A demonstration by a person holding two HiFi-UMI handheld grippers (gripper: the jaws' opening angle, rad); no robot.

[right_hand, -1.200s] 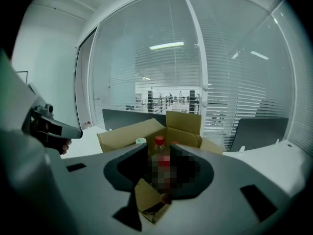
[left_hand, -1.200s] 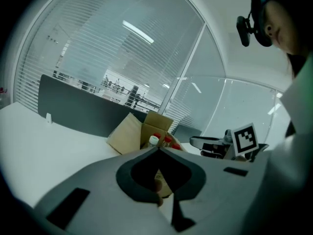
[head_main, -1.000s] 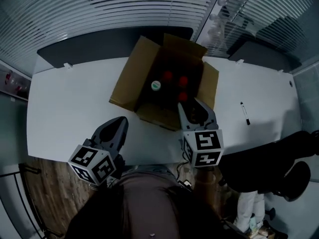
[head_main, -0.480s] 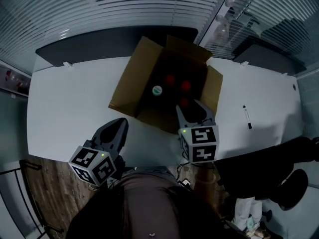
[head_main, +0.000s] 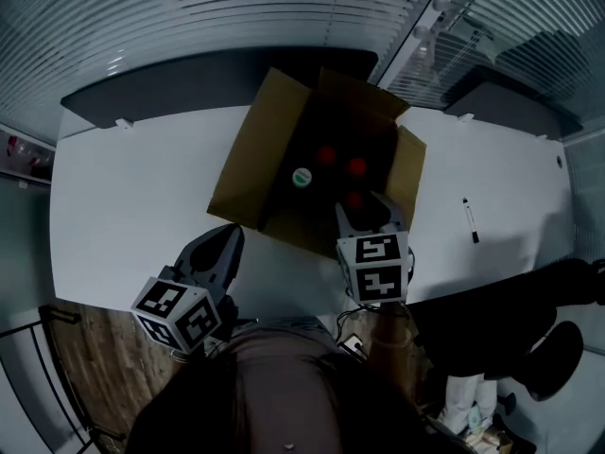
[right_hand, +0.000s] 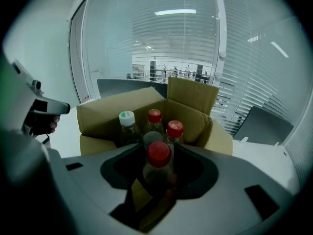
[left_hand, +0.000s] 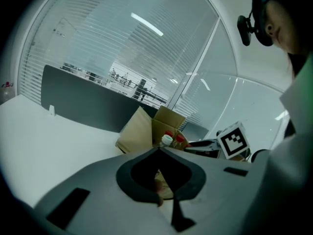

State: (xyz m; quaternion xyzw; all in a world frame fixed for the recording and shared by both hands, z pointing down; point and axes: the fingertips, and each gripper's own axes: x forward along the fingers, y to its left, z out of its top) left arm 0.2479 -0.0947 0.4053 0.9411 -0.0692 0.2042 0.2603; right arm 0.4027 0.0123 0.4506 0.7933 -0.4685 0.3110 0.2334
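Observation:
An open cardboard box [head_main: 248, 164] sits on the white table [head_main: 123, 206]. Inside stand three red-capped bottles and one white-capped bottle [head_main: 302, 176]. My right gripper [head_main: 364, 211] reaches over the box's near edge and is open. The nearest red-capped bottle [right_hand: 159, 154] stands between its jaws; I cannot tell whether they touch it. Behind that one are the white-capped bottle [right_hand: 126, 117] and two more red-capped bottles [right_hand: 174, 129]. My left gripper [head_main: 230, 231] hovers at the table's near edge, left of the box, shut and empty. The left gripper view shows its tips [left_hand: 159, 149] meeting, with the box [left_hand: 139, 133] beyond.
A black marker pen [head_main: 469, 220] lies on the table to the right of the box. A dark partition panel [head_main: 189, 74] runs along the table's far edge, with glass walls and blinds behind. Wooden floor [head_main: 85, 376] shows at the near left.
My right gripper has moved forward over the box's near edge, so the nearest red-capped bottle now sits between its jaws. The left gripper has hardly moved.

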